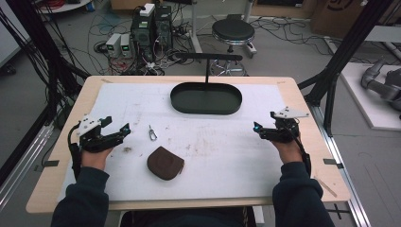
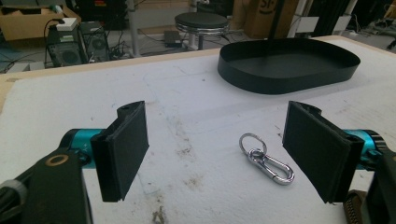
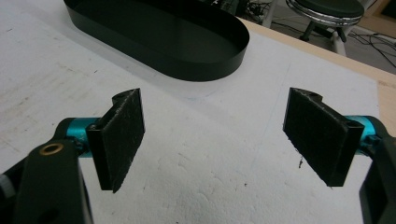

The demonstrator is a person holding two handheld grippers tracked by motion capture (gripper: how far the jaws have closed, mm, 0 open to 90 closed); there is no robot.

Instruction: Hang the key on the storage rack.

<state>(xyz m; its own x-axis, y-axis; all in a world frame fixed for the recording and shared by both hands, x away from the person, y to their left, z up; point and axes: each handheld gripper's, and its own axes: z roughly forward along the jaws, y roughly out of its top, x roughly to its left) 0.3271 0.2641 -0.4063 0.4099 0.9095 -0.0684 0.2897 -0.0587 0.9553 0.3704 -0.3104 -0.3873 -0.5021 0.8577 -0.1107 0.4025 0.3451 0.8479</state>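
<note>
Left gripper [image 1: 122, 130] — jaws spread wide, nothing between them. Small silver metal carabiner clip with key ring [image 1: 152, 133] lies just beside its tips; brown rounded leather pouch [image 1: 165, 162] near, toward the person. Right gripper [image 1: 259, 129] — jaws spread, empty, well apart from both.

Dark navy sleeves [image 1: 85, 196]; black hand-held gripper [image 1: 119, 133], teal fittings, grey plate.
</note>
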